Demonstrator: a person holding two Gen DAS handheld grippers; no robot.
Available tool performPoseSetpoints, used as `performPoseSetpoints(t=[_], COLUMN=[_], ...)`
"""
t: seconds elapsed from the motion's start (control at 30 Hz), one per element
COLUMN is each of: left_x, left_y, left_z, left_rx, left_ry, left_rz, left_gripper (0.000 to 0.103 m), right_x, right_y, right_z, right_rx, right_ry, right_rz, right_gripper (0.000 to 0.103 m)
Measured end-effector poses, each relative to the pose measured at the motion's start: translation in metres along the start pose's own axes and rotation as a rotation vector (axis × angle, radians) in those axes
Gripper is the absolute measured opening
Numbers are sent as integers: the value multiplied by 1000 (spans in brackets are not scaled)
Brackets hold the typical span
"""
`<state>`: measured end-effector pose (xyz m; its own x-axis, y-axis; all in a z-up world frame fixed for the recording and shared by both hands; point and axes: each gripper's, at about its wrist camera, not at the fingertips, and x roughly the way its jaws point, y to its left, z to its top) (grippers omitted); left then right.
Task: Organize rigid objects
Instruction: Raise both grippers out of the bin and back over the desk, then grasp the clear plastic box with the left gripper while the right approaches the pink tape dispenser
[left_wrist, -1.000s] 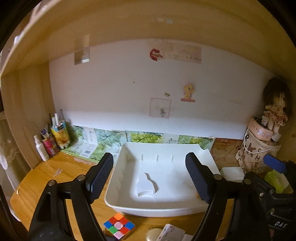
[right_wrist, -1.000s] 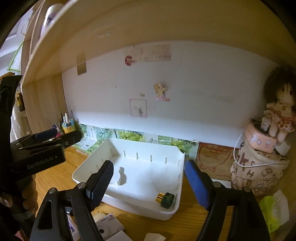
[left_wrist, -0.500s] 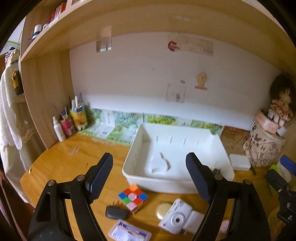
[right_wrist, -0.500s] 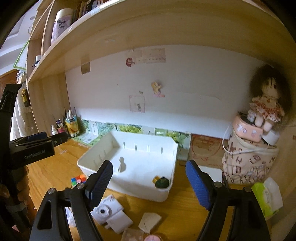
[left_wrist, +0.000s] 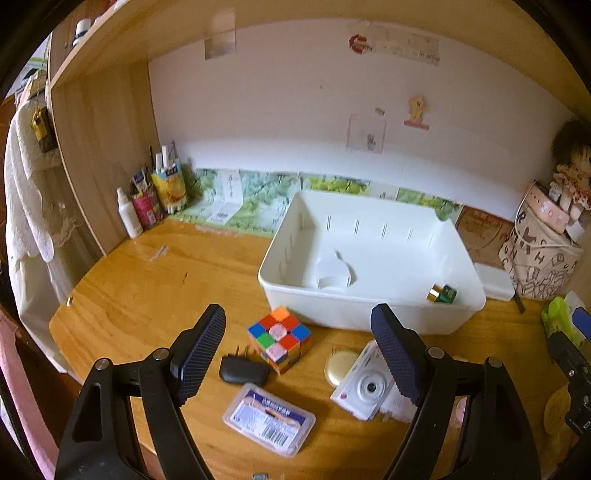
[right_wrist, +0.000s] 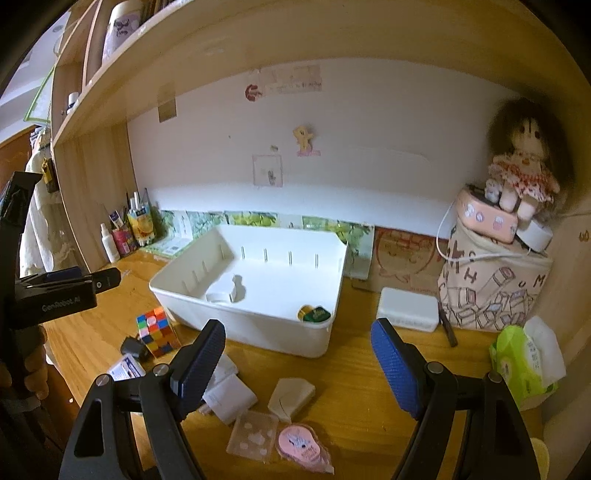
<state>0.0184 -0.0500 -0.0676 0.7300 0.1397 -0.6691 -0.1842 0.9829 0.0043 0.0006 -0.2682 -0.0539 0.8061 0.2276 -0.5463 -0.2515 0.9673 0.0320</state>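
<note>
Both my grippers are up over the near edge of the wooden desk (left_wrist: 140, 280) right now, jaws spread wide on each, nothing between them. My left gripper (left_wrist: 299, 354) hangs above the loose stuff: the colourful puzzle cube (left_wrist: 279, 339) sits just in front of the white bin (left_wrist: 369, 314), right up by its near wall, though I can't tell if they actually touch. A black plug adapter (left_wrist: 243, 370) lies just left of and nearer than the cube, a clear plastic case with a barcode label (left_wrist: 269, 419) is nearer still, and off to the right there's a round cream compact (left_wrist: 341, 367) beside a white toy camera (left_wrist: 364, 387).

Inside the bin, a small green bottle with a gold cap (left_wrist: 442, 293) is lying in the near right corner, plus a white divider piece (left_wrist: 332, 271) near the middle.

My right gripper (right_wrist: 297, 363) is over the desk's right half. Below it: a white angular piece (right_wrist: 291, 397), a clear blister tray (right_wrist: 253, 435), and a pink round thing (right_wrist: 299, 445). Further off to the right, a white lidded box (right_wrist: 408, 314) sits beside the bin, with a green tissue pack (right_wrist: 524, 363) near the right edge. A doll (right_wrist: 521, 173) sits up on a printed bag (right_wrist: 495, 291) in the far right corner.
</note>
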Motion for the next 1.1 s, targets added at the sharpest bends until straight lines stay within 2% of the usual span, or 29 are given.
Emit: performPoseSetpoints(t=[0.23, 0.47, 0.77, 0.93, 1.1], left_x=[15, 41, 74, 85, 92], left_y=[9, 27, 43, 49, 57], left_z=[-15, -33, -64, -74, -84], left_rx=[-50, -169, -309, -376, -455], left_ry=[133, 310, 533, 608, 669], left_rz=[-16, -3, -25, -2, -4], left_gripper=[84, 84, 84, 84, 84], right_x=[6, 21, 41, 54, 67], right_y=[-5, -5, -3, -4, -8], right_z=[-17, -35, -53, -63, -72], right_rx=[22, 64, 115, 154, 183], right_ry=[59, 153, 278, 351, 437], right_rz=[2, 22, 47, 58, 31], right_gripper=[82, 82, 82, 82, 82])
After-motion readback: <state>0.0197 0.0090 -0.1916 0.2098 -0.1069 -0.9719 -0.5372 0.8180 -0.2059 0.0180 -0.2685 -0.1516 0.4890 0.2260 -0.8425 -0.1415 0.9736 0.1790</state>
